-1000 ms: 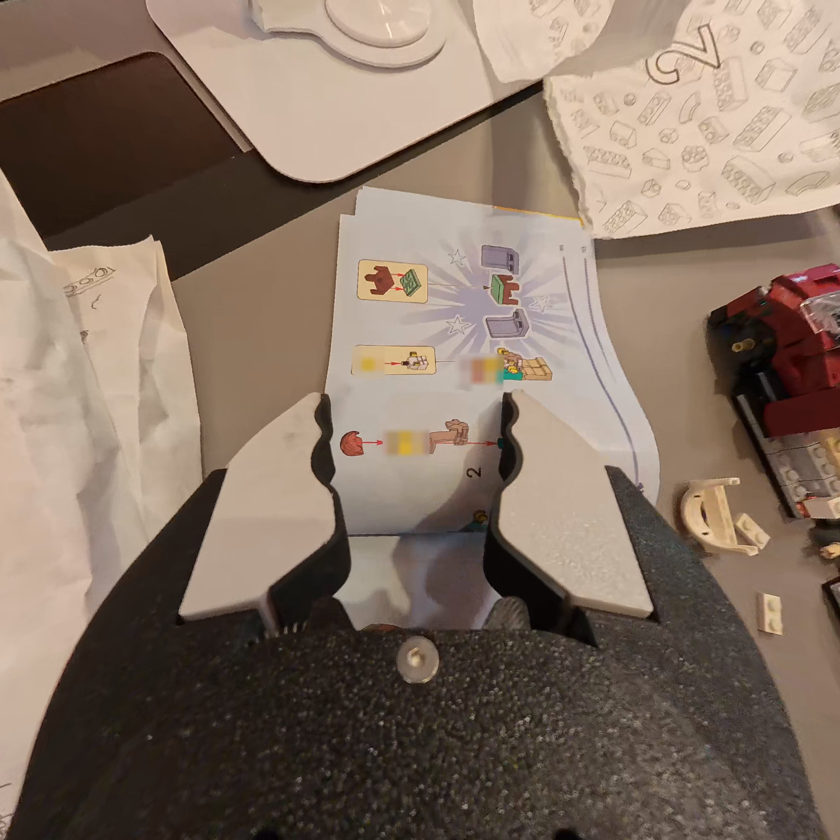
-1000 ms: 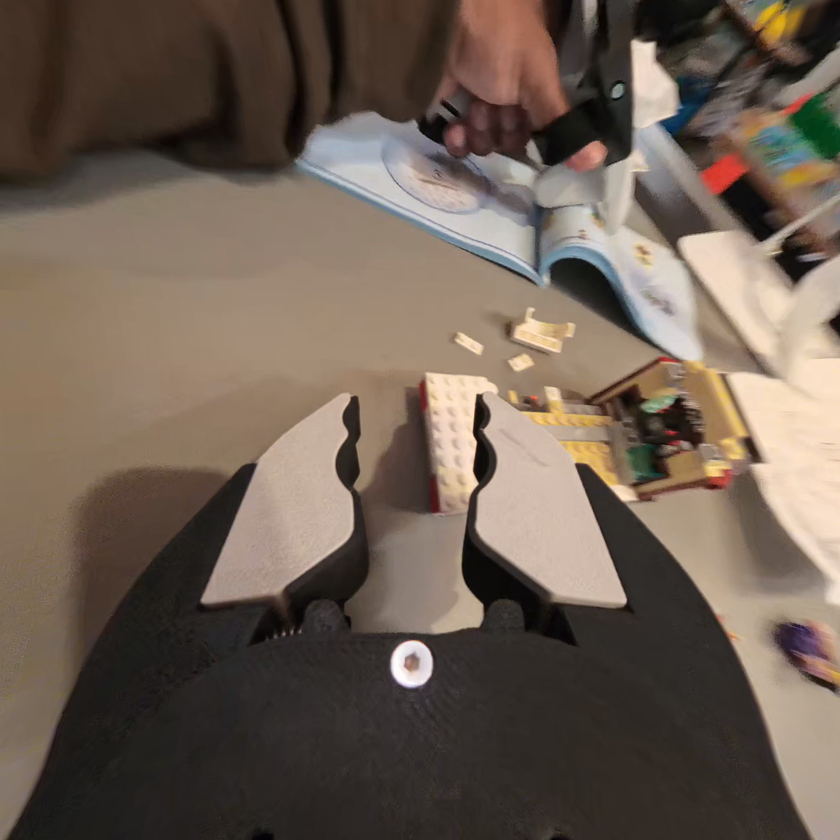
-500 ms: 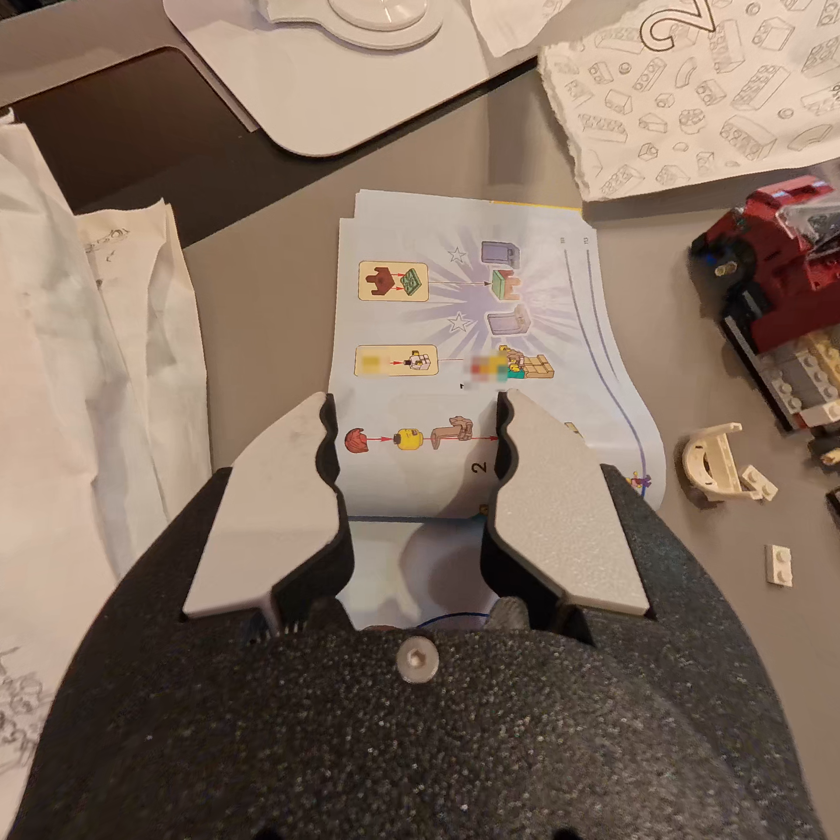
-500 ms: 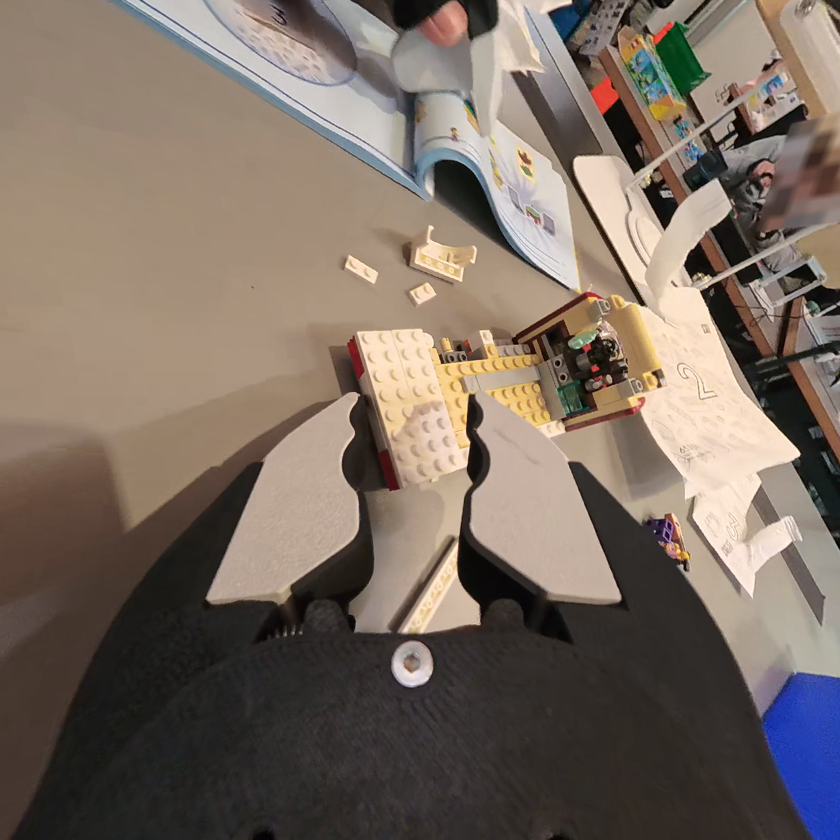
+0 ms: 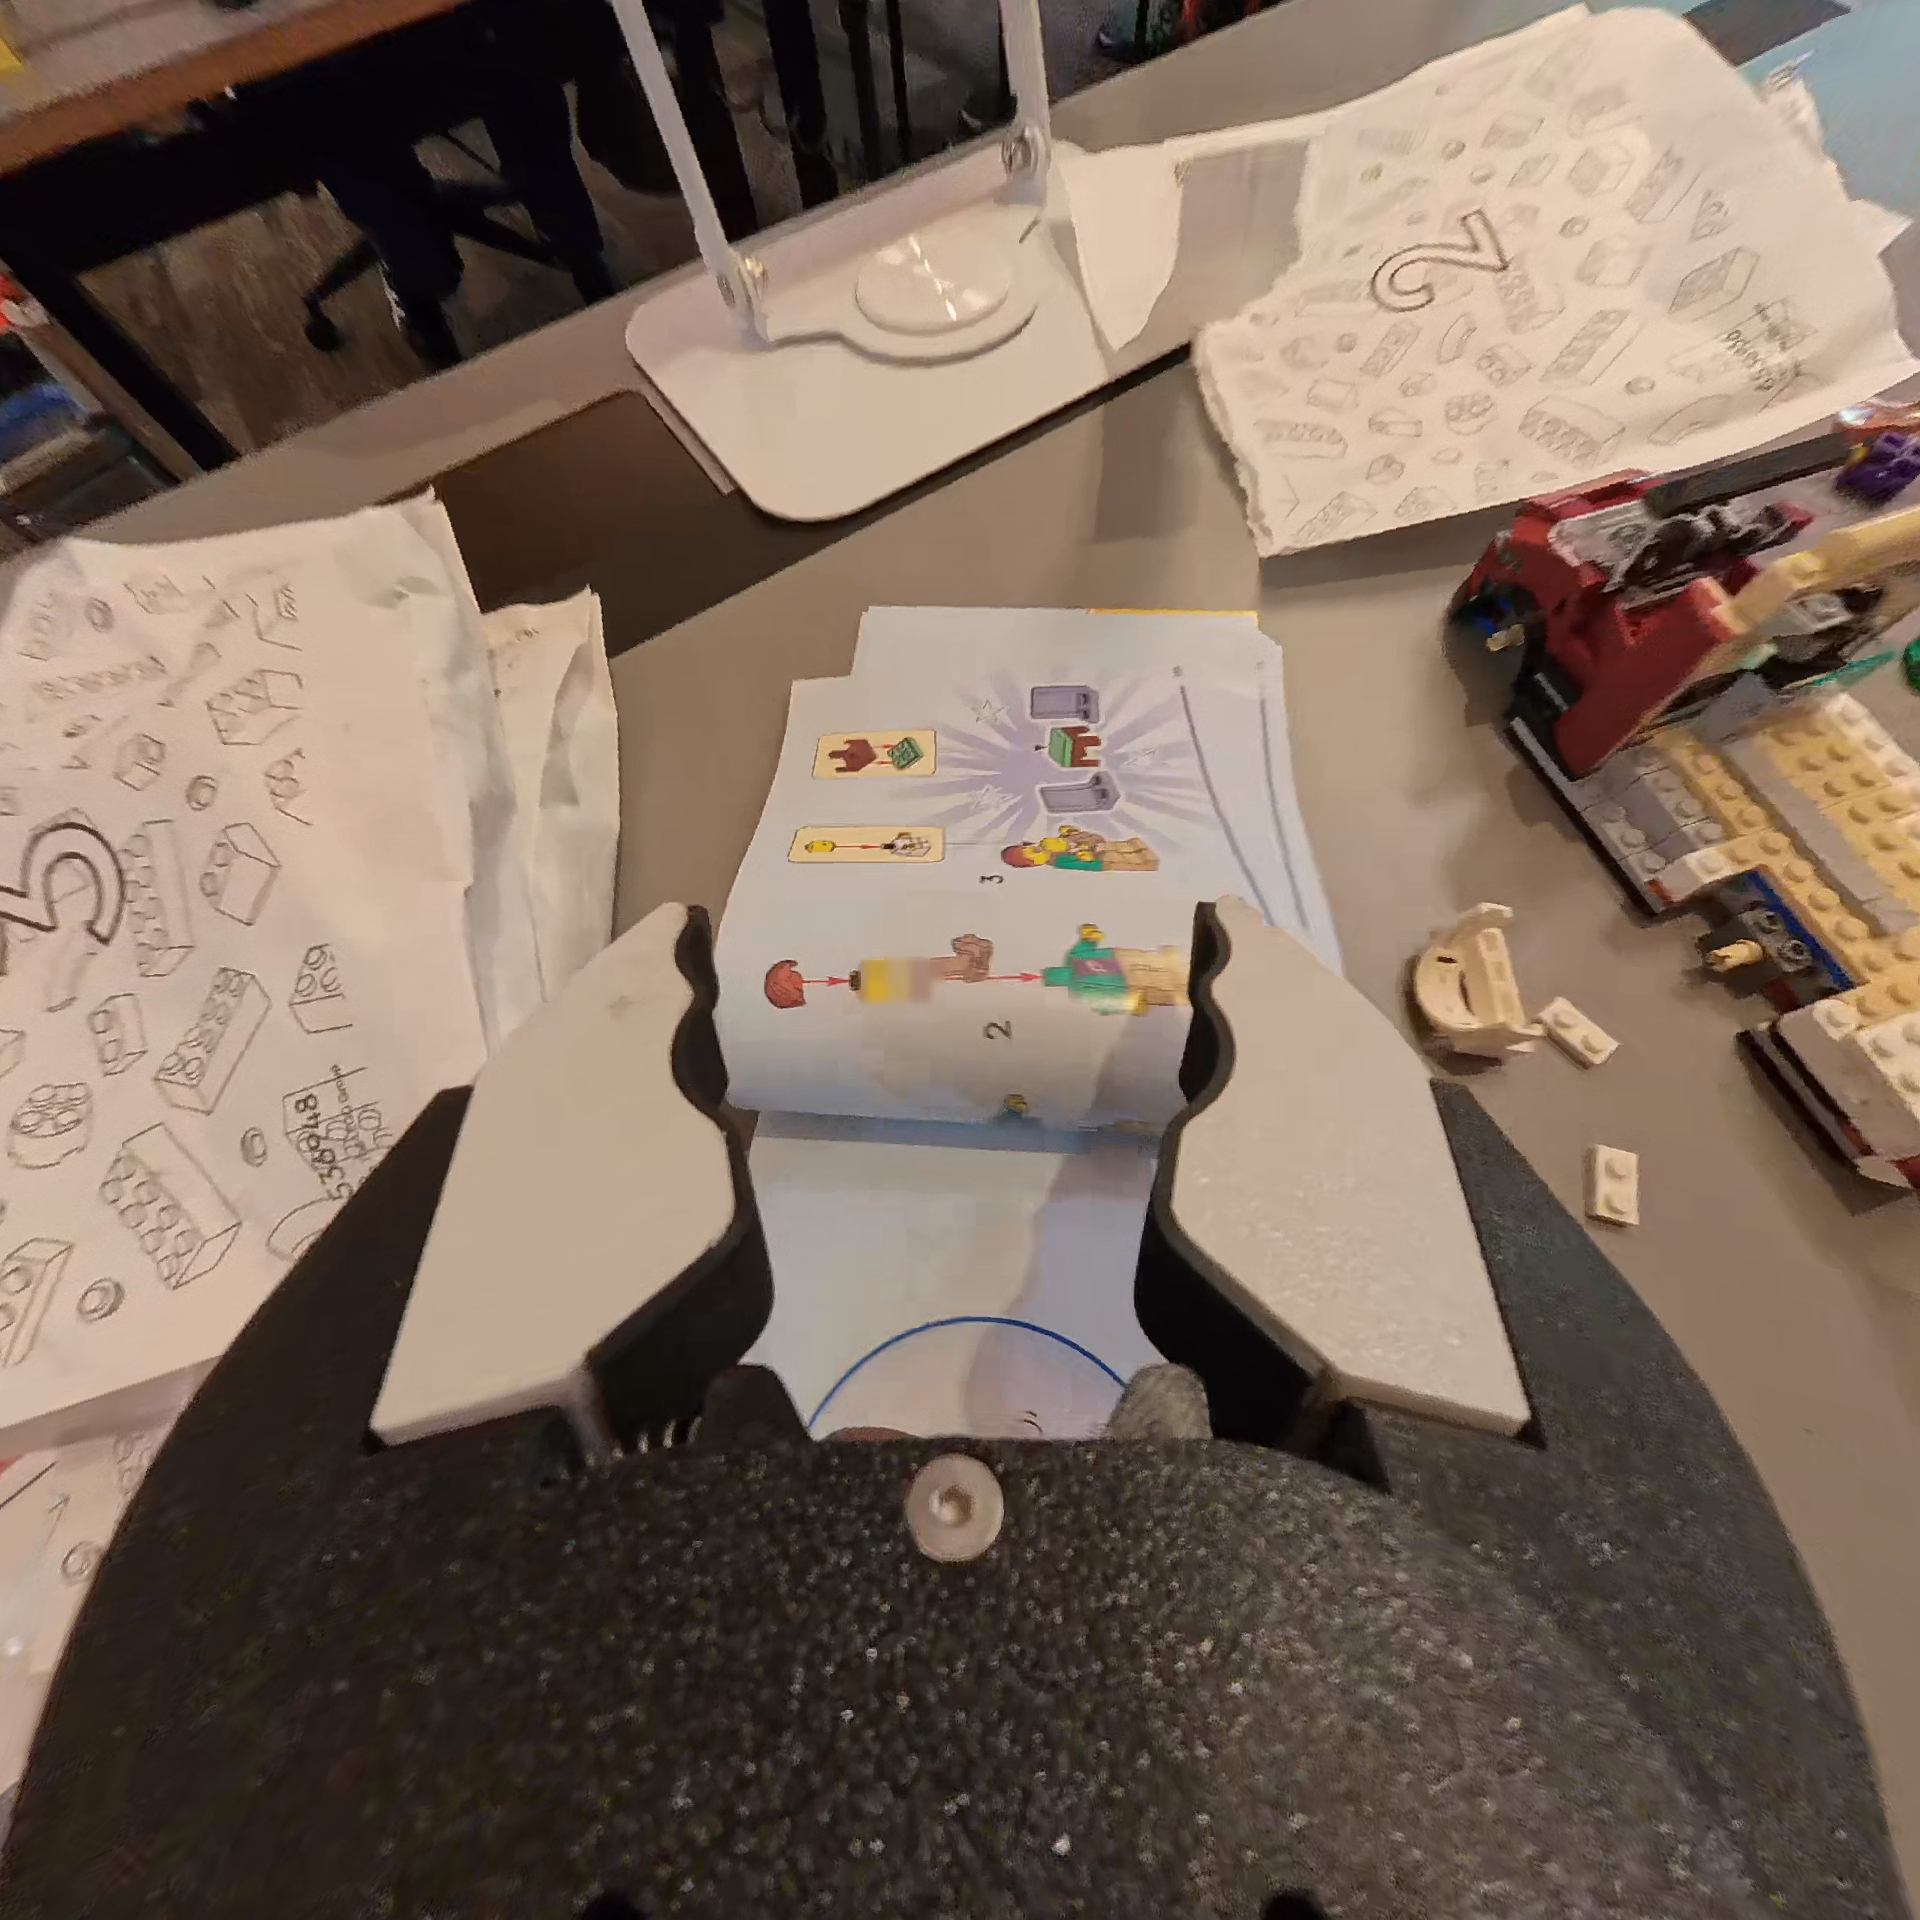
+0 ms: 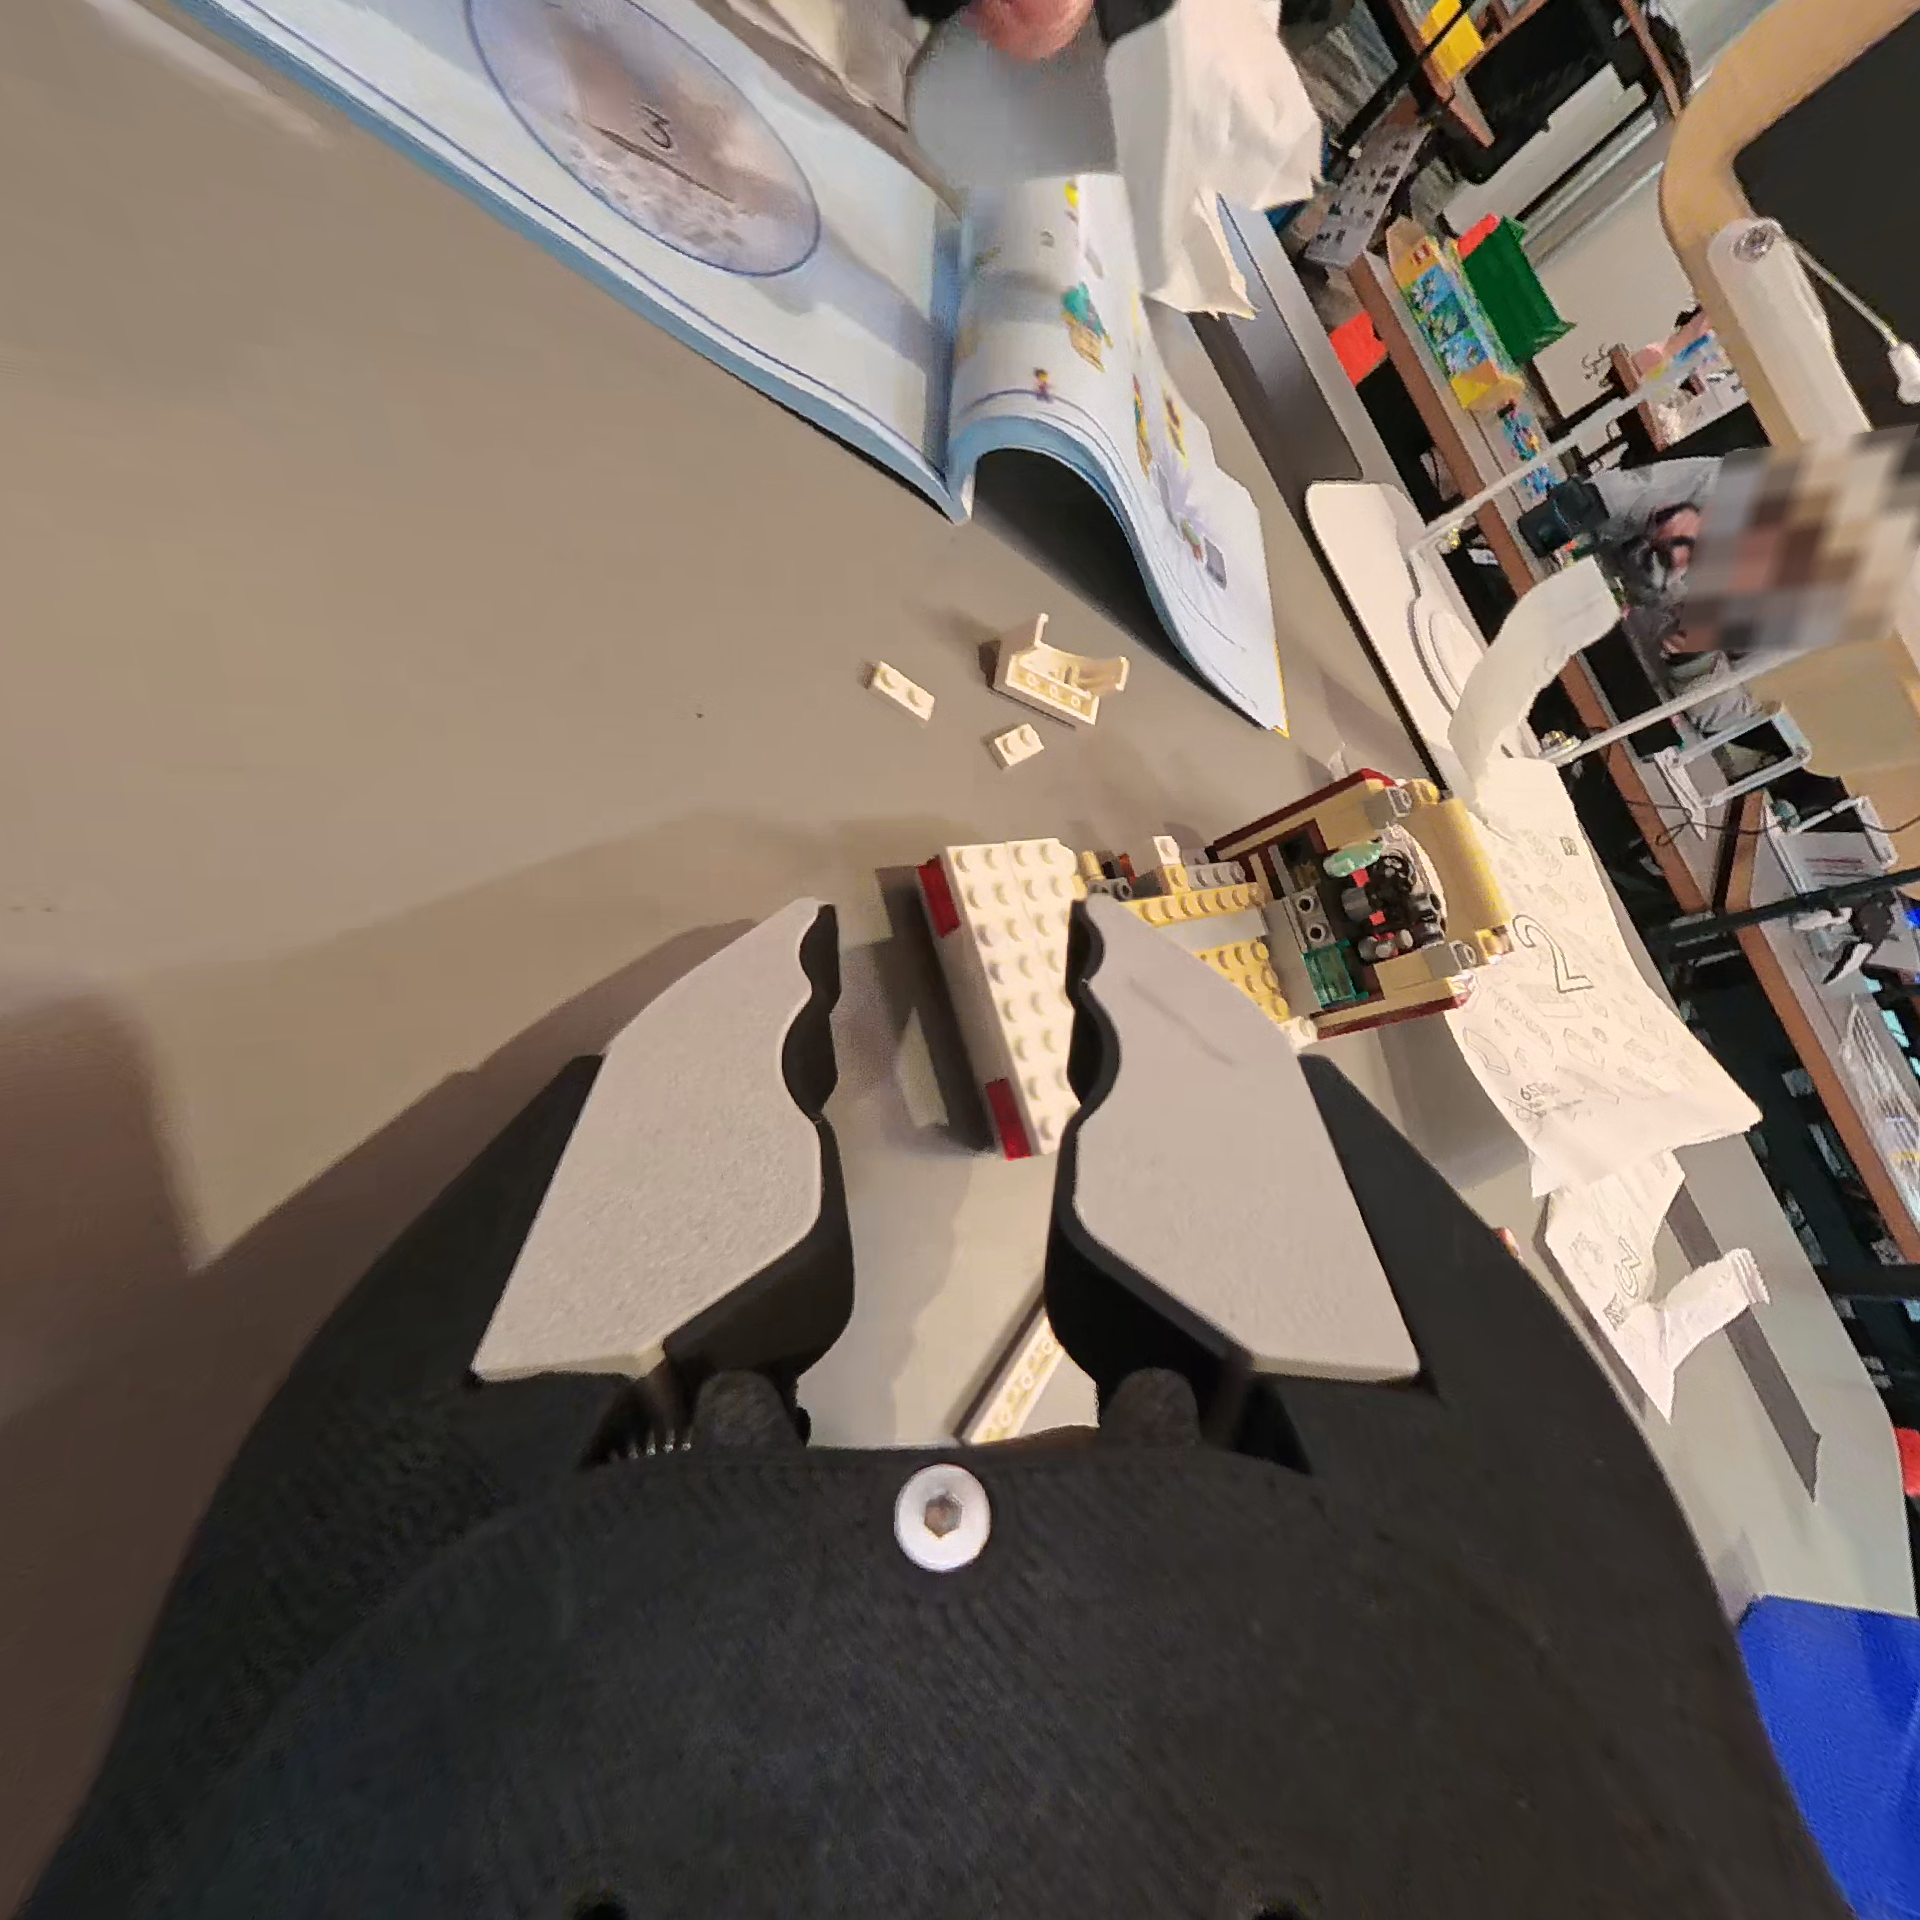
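My left gripper (image 5: pixel 951 914) is open wide, low over an open instruction booklet (image 5: pixel 966 790). A curled page of the booklet stands up between its fingers, and the pads do not press on it. My right gripper (image 6: pixel 954 909) is open above the white studded wing plate (image 6: pixel 1013 956) of a tan and dark-red brick model (image 6: pixel 1351 914) that rests on the grey table. The plate lies beside the right finger (image 6: pixel 1174 1091), with a clear gap to the left pad. The model also shows in the left wrist view (image 5: pixel 1662 675).
A tan arch piece (image 6: pixel 1049 670) and two small white plates (image 6: pixel 901 691) lie between the model and the booklet (image 6: pixel 644 187). A long plate (image 6: pixel 1023 1371) lies under my right gripper. Printed paper bags (image 5: pixel 208 883) (image 5: pixel 1558 312) and a white lamp base (image 5: pixel 883 395) ring the booklet.
My left jaws have opened wider and the gripper has pulled back from the page, which stays curled up. My right gripper has shifted a little over the white wing plate, its jaws unchanged.
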A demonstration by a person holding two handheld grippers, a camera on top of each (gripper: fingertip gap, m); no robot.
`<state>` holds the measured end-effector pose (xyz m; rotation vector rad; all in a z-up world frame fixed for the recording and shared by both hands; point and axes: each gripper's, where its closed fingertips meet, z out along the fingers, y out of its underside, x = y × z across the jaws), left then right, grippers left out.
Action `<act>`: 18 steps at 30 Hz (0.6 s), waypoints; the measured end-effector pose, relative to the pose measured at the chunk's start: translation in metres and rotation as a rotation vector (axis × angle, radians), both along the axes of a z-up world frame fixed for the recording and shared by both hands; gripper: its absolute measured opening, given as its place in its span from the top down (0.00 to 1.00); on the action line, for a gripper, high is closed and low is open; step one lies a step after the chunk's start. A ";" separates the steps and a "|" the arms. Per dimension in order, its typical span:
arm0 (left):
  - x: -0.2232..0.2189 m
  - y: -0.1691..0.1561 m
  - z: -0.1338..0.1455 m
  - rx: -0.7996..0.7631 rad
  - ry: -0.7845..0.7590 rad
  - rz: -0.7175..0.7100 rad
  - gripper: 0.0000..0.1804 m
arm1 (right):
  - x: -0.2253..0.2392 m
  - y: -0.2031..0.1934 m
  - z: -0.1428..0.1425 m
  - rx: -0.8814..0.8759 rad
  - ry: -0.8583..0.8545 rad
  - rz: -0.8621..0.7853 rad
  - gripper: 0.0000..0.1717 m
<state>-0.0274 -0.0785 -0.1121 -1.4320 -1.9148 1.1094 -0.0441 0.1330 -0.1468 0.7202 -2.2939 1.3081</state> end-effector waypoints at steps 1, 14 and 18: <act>0.001 0.007 0.006 -0.027 0.009 0.005 0.52 | 0.002 0.000 -0.001 0.004 -0.002 0.007 0.76; -0.011 0.046 -0.047 -0.389 -0.361 0.069 0.64 | 0.031 0.006 -0.009 0.020 0.015 0.099 0.78; -0.003 0.037 -0.041 -0.503 -0.376 0.121 0.80 | 0.033 0.007 -0.009 0.019 0.016 0.115 0.77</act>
